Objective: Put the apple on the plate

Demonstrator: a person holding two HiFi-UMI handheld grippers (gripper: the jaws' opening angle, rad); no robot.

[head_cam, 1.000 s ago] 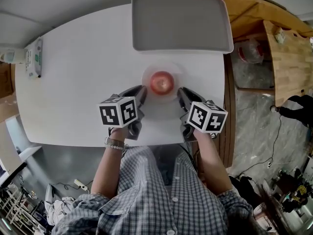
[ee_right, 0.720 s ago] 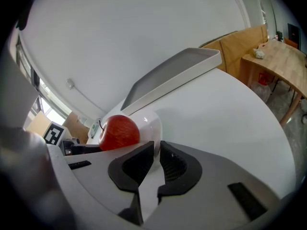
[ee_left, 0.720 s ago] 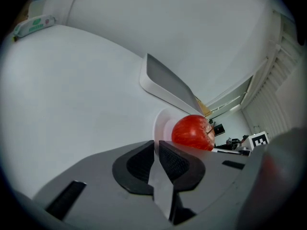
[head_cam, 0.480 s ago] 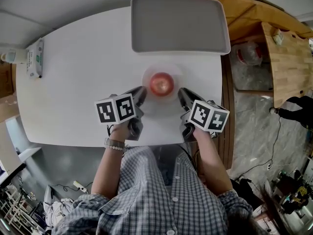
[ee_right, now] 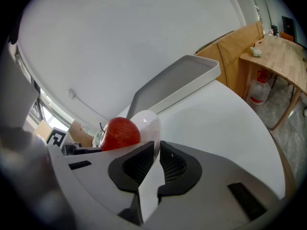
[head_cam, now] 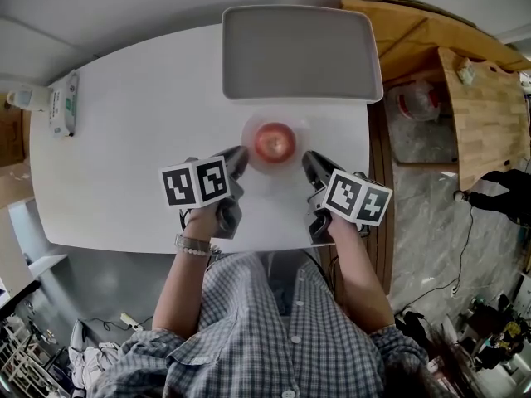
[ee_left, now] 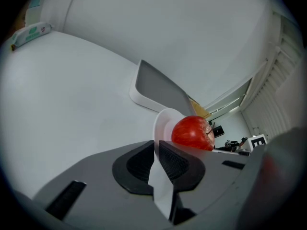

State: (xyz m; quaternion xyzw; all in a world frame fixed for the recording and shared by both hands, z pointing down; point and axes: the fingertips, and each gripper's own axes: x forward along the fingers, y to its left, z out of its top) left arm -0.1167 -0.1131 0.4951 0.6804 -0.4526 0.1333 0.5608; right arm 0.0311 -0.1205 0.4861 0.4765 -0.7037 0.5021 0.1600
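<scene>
Apple (head_cam: pixel 275 142) sits on plate (head_cam: pixel 250 129), toward table's (head_cam: pixel 124 139) near edge, right of middle. Left gripper (head_cam: pixel 238 156) and right gripper (head_cam: pixel 307 159) each look clamped on opposite plate rims, apple between them, equally near both.

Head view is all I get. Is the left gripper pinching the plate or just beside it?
Observer: Pinching. The left gripper view shows the left gripper with its jaws shut on the rim of the plate.
Operator: And the other one?
Observer: Same. In the right gripper view, the right gripper is clamped on the opposite rim.
Operator: Is the apple really on it?
Observer: Yes, the apple sits on the plate just past those jaws, stem showing.
</scene>
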